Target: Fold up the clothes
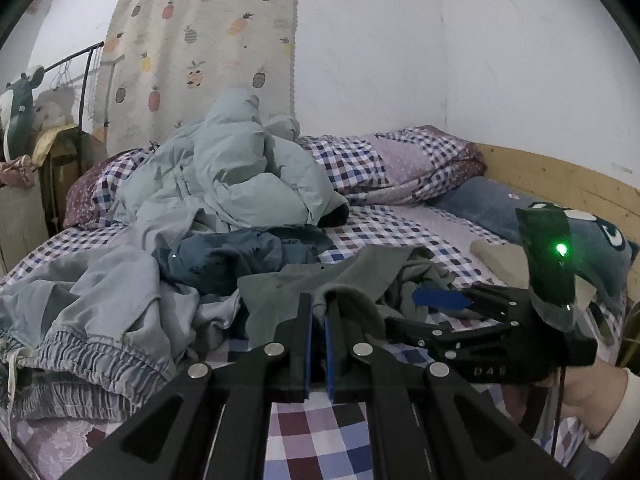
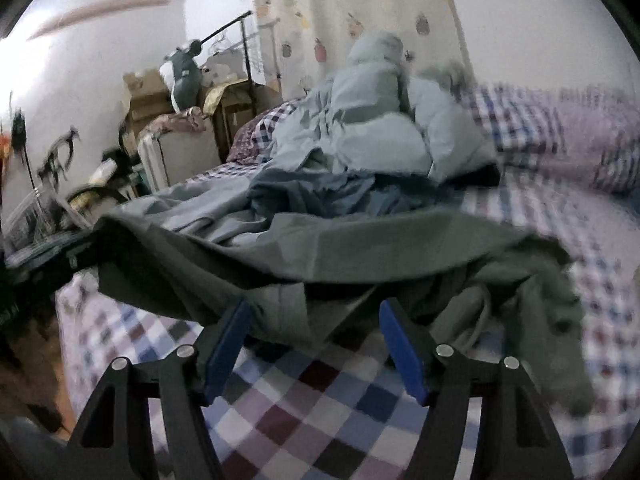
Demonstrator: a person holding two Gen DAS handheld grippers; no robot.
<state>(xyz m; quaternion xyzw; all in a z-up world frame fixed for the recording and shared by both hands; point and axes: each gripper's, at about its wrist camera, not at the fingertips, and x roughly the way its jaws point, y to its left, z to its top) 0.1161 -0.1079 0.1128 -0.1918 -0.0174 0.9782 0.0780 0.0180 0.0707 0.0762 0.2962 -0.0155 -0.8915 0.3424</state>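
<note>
Pinching the grey garment (image 1: pixel 280 284), your left gripper (image 1: pixel 318 316) has its blue-padded fingers nearly together with a fold of the cloth caught between them. Your right gripper (image 2: pixel 314 320) has its fingers spread wide; the garment's edge hangs between and just above them, no clamp on it. The grey garment lies crumpled on the checked bedsheet (image 2: pixel 304 396) at the near edge of the bed, stretched leftward toward the left gripper in the right wrist view. Behind it: dark blue clothing (image 1: pixel 236 252), a pale blue puffer jacket (image 1: pixel 236 164), light denim trousers (image 1: pixel 80 304) at left. The right wrist view is motion-blurred. A hand (image 1: pixel 600 396) shows beneath the right gripper, lower right in the left wrist view.
</note>
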